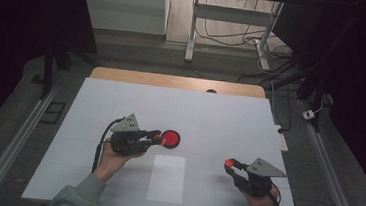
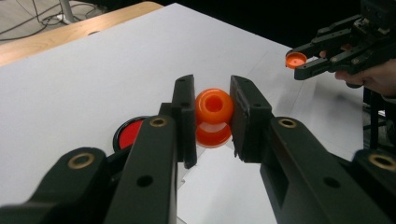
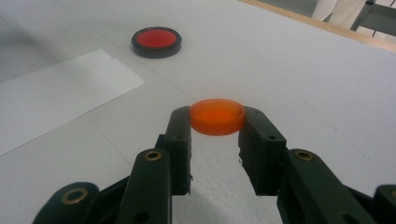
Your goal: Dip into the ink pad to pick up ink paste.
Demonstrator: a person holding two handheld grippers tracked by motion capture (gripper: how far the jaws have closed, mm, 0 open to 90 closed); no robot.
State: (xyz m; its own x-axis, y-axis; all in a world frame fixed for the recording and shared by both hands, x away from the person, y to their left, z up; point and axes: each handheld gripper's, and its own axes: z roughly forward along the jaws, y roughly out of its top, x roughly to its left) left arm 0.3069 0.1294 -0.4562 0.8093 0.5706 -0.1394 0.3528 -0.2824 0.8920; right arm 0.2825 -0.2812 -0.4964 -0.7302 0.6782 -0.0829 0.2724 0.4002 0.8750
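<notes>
Status: cap is off, bottle is open, both parts are held clear of the tabletop (image 1: 210, 115).

- Left hand-held gripper (image 1: 154, 138): clenched on a small orange bottle (image 2: 213, 116). In the left gripper view the bottle is seen pinched between the two jaws, open mouth turned toward the camera, body tilted well off upright. No contents can be made out inside; too dark to tell.
- Right hand-held gripper (image 1: 230, 166): clamped on the orange cap (image 3: 217, 115). In the right gripper view the cap is gripped by its rim between the jaw tips, roughly level; which way its open side faces can't be told.

Landmark taken as the red disc (image 1: 170, 139) with a black rim, lying flat on the tabletop:
- Bottle is held just beside the disc, on its left in the high view, apparently slightly above it.
- Cap is held well apart from the disc, to its right and nearer the person.
- A white paper sheet (image 1: 166, 178) lies flat near the disc, on the person's side, between the two grippers. Nothing is on it.

Judged progress: unscrewing looks done, since cap and bottle are separated and each is secured. Left, as a guess: bottle to be tipped or emptied near the disc or sheet, or cap to be set down. Neither part has been put down yet. Whether the disc is a lid, a dish or a pad can't be told.
</notes>
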